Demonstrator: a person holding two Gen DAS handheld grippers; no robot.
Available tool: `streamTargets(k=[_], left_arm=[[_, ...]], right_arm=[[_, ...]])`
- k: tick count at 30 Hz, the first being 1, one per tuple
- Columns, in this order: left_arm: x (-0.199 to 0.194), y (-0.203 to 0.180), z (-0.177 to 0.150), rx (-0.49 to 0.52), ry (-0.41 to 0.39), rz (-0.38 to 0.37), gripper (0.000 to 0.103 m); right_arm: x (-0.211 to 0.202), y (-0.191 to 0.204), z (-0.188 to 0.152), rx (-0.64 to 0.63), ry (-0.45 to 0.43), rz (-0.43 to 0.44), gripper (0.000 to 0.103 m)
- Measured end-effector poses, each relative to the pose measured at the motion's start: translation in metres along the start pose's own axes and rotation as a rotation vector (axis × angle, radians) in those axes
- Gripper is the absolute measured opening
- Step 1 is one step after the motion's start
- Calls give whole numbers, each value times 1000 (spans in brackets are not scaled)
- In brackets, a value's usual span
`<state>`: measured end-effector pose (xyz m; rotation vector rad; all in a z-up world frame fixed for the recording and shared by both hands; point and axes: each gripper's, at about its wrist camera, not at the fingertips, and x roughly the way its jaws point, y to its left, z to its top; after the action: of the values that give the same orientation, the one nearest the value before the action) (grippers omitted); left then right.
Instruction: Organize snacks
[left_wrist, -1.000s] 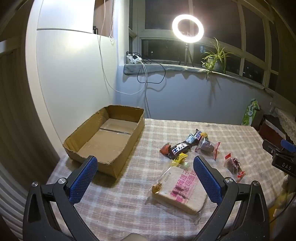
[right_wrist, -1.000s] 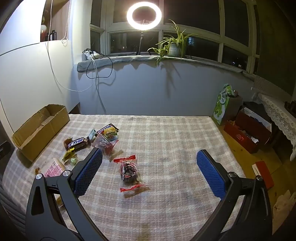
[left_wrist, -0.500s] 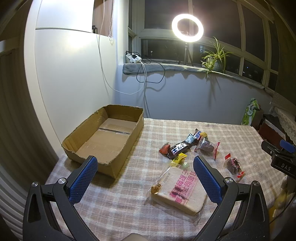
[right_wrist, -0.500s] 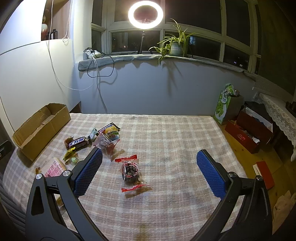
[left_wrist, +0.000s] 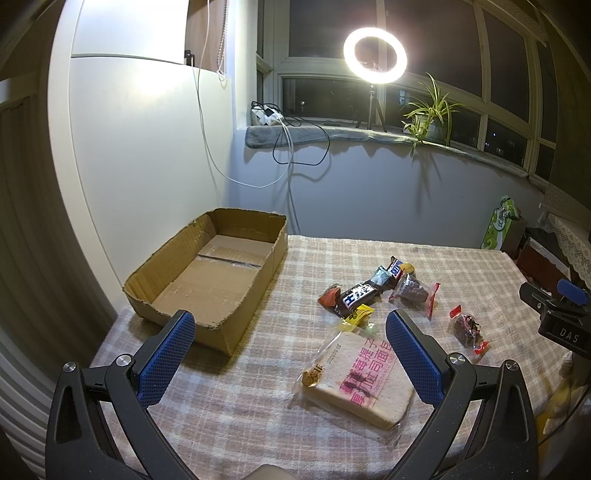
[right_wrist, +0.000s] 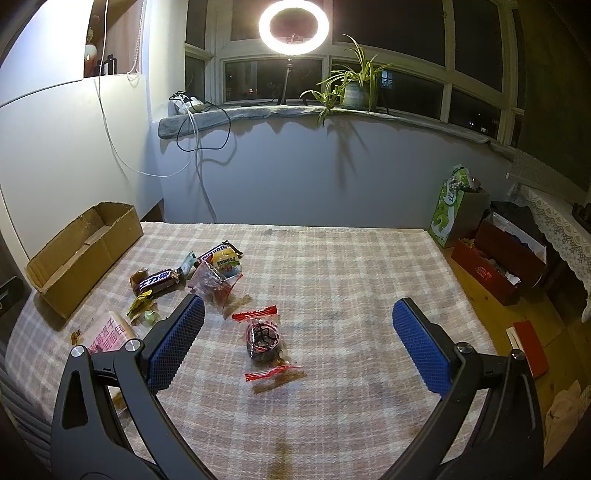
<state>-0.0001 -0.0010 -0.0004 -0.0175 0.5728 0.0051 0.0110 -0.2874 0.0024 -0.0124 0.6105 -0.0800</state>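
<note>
- One cardboard box (left_wrist: 207, 280), open-topped, with nothing inside.
- One wrapped slice of bread (left_wrist: 364, 376) with pink print.
- Two dark chocolate bars: one (left_wrist: 356, 295) with white lettering, one (left_wrist: 394, 268) farther back.
- Two clear packets with red ends: one (right_wrist: 263, 338) apart from the heap, one (right_wrist: 211, 283) at its edge.
- One small yellow wrapper (left_wrist: 359, 314).
- One round yellow-topped snack (right_wrist: 226, 258).
- One small teal packet (right_wrist: 188, 263).
- One reddish-brown wrapper (left_wrist: 328, 297) at the heap's left end.
- Two grippers: left gripper (left_wrist: 290, 334) and right gripper (right_wrist: 297, 319), each spread wide, holding nothing.
- One ring light (left_wrist: 375, 57).
- One potted plant (right_wrist: 352, 90).
</note>
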Motion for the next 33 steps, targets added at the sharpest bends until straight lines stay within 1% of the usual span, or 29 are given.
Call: streamTargets(k=[9,12,14,19,26,33], left_arm=[[0,0,0,0,-4,-1,102],[0,0,0,0,-3,-1,102],[5,-8,-4,-1,0,-2,102],[5,-3,-8,-4,8,-9,102],[10,1,-12,-24,43,-32,102],[17,4,-19,26,63,-9,102]], right_arm=[[1,1,-1,-2,5,4,103],[4,1,-1,-3,13,15,103],[6,2,-2,-3,19,22,103],[9,5,-2,-19,34,49,103],[17,19,-3,-57,66,119,103],[27,39,-7,-110,108,231,103]])
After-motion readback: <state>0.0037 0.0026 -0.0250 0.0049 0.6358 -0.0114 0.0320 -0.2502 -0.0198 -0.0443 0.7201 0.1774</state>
